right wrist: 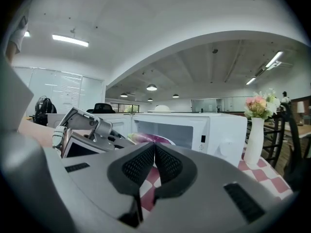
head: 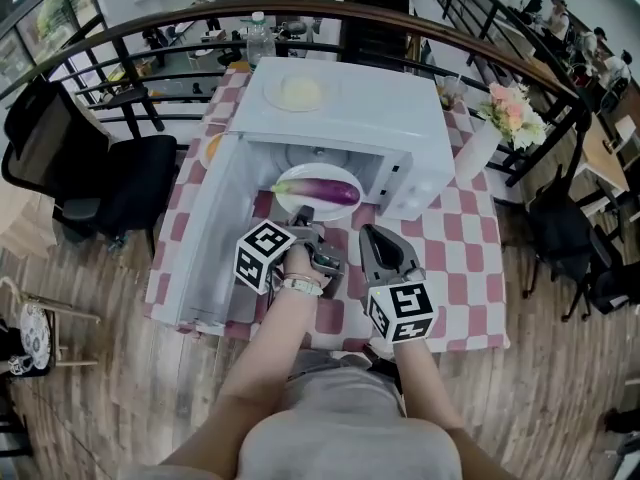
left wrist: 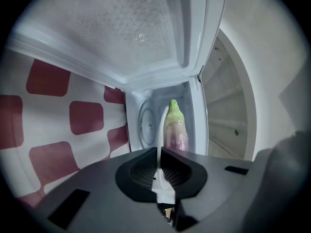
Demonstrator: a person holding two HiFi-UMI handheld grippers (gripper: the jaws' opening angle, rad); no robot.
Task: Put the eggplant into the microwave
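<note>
**Plate at the microwave mouth: slide it in level**

Far left, the microwave door [head: 205,238] stands wide open over the checked tabletop [head: 460,268], so my way in looks free.

Next is my left gripper [head: 305,218]. Its fingers pinch the near rim of the white plate [head: 300,205], which shows edge-on as a thin white line between them in the left gripper view (that view is rolled sideways).

The eggplant [head: 322,190] lies across the plate with its green stem end toward the door side. Neither gripper touches it.

I judge the plate is only at the mouth of the microwave [head: 350,118], with the turntable [left wrist: 145,125] ahead of it. So the task isn't done.

To do this step well:
- Keep the plate flat. The eggplant is round and loose, and I'd expect it to roll off if the rim dips.
- Push straight in and slowly, since a pinch on one edge gives little control.
- Centre the plate over the turntable and set it down before letting go.
- Keep the far rim clear of the cavity's front edge.

To the right, my right gripper [head: 375,238] hangs over the near part of the tabletop. Its fingers are pressed together with nothing between them (idle, best kept out of the way).

Far right, a vase of flowers [head: 478,148] stands beside the microwave, well apart from my path.
</note>
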